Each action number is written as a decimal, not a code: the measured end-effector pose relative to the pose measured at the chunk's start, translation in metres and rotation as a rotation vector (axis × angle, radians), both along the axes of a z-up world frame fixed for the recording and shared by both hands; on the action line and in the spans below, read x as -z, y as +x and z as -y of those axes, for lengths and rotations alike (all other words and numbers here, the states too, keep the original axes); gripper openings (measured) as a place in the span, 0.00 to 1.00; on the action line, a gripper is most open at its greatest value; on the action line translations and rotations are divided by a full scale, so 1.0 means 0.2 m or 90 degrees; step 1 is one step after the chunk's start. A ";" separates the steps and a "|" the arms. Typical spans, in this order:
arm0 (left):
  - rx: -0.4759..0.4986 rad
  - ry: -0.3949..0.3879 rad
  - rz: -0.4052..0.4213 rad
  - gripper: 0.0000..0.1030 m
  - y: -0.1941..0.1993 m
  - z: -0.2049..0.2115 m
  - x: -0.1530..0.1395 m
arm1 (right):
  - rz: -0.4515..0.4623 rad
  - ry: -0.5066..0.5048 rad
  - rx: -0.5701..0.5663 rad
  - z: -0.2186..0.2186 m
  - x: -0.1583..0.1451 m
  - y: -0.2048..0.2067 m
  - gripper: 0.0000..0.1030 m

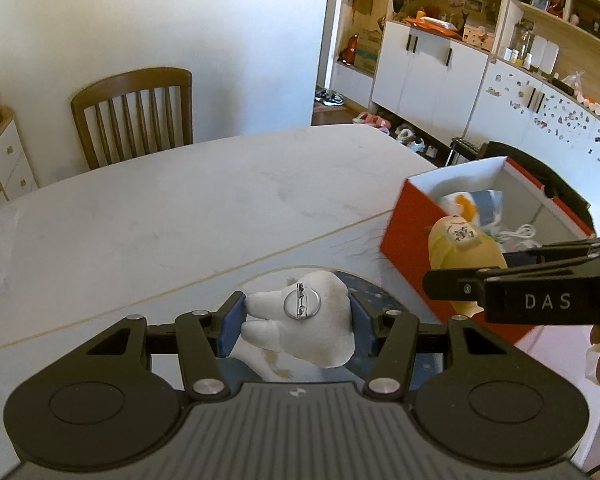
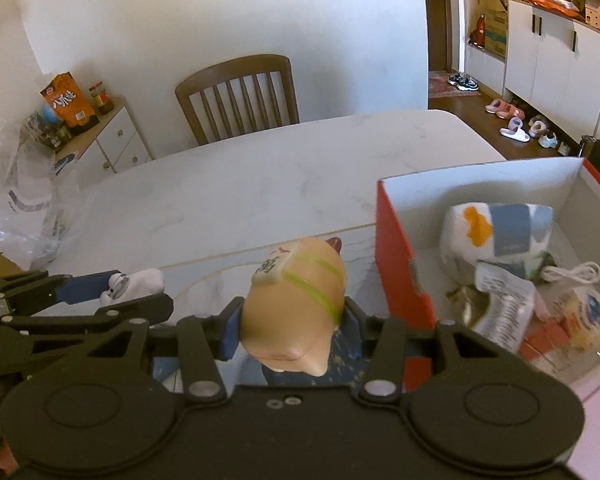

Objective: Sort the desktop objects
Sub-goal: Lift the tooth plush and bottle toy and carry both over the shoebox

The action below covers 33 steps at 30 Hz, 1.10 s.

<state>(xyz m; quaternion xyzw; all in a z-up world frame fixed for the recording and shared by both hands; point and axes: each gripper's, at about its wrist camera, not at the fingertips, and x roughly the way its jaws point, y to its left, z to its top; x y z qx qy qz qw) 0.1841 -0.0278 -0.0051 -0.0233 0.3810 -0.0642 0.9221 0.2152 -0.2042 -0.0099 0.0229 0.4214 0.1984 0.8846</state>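
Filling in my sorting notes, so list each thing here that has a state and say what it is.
Left gripper: shut on the white plush toy, off the table.
Right gripper: shut on the yellow toy, off the table.
Red box: open, partly filled.
Chair: pushed up to the table.

wooden chair (image 1: 134, 116) behind white table (image 1: 180, 208), shoes (image 2: 512, 118) on floor

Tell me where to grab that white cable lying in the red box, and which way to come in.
Take the white cable at its bunched loops, coming straight down from above. The red box has tall walls that block any sideways approach, and the loops sit on top of the other things near the right wall, standing a little proud, so fingers closing across the bundle should catch several strands.
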 end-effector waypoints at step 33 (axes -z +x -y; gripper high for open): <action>0.096 -0.010 0.011 0.54 0.00 0.79 -0.19 | 0.030 0.012 0.067 0.89 -0.12 -0.15 0.48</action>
